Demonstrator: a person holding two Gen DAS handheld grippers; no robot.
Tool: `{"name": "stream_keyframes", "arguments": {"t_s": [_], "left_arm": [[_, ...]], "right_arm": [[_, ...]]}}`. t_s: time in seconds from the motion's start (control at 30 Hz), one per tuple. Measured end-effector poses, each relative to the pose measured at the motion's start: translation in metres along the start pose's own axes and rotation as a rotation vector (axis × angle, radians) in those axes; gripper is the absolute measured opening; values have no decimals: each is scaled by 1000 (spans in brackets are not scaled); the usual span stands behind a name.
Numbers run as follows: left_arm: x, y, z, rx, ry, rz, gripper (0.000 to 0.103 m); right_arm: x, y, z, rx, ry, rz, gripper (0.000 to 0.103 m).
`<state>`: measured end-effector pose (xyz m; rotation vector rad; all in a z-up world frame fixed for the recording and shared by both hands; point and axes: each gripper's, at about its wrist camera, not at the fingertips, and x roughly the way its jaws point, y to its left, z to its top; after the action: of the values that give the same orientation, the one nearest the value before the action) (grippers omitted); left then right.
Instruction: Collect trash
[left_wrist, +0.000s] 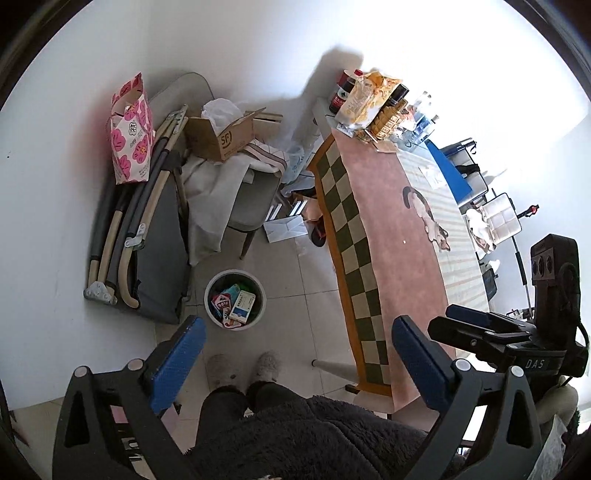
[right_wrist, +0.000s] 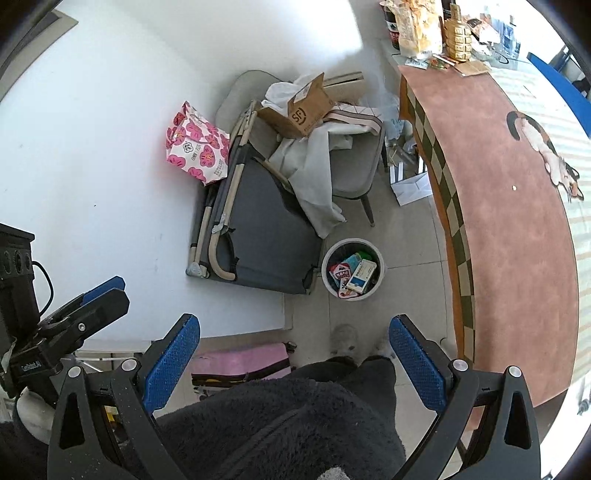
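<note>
A white round trash bin (left_wrist: 235, 298) stands on the tiled floor beside the table, with several boxes and wrappers (left_wrist: 233, 303) inside. It also shows in the right wrist view (right_wrist: 352, 268). My left gripper (left_wrist: 297, 345) is open and empty, held high above the floor near the bin. My right gripper (right_wrist: 293, 345) is open and empty too, held above the person's legs. The right gripper also shows at the right edge of the left wrist view (left_wrist: 480, 325). A tiny white scrap (right_wrist: 513, 188) lies on the pink table mat.
A table with a pink cat-print mat (left_wrist: 399, 236) runs along the right, with bottles and snack bags (left_wrist: 373, 103) at its far end. A chair with cloth and a cardboard box (left_wrist: 221, 136), a folded cot (left_wrist: 147, 236) and a pink flowered bag (left_wrist: 131, 133) stand by the wall.
</note>
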<state>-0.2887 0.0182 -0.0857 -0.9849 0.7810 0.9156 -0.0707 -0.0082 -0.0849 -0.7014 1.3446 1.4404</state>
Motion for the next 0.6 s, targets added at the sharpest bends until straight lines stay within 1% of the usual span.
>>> {"name": "stream_keyframes", "arguments": {"t_s": [0.23,0.6], "left_arm": [[-5,0,-1,3,-7,7,103],[-7,1,1,11,12,11,103]], "right_arm": [[-4,7,0,-20,6,-1,103],[-5,8,2,-27,14,-6,103]]}}
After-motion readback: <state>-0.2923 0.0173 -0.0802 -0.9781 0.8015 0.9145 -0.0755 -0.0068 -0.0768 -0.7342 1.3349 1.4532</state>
